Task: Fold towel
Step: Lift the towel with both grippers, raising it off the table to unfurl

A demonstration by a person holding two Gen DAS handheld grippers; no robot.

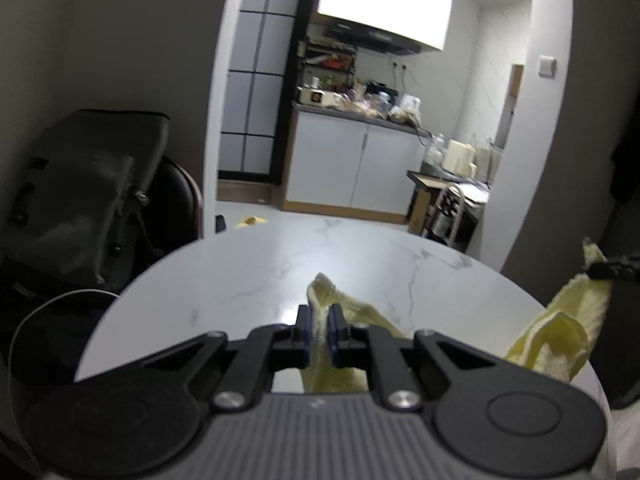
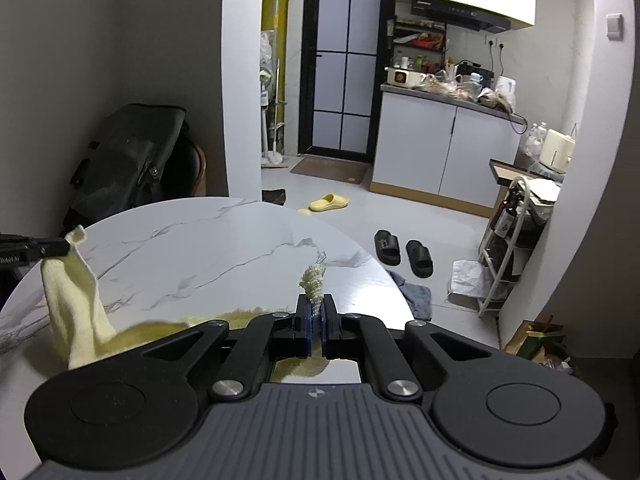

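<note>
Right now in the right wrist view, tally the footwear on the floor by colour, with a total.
Yellow slippers: 1 in full view; a second yellow edge beside it is too cropped to call
Black slide sandals: 2
Total: 3 clear pieces of footwear

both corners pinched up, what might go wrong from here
1. The right gripper holds only a bunched tip of the towel; a tug could pull it free.
2. The left gripper also pinches a narrow corner, so pulling the two apart may cost one grip.
3. The towel sags twisted between the corners near the table edge, so laying it down now may leave a crooked fold.
</note>
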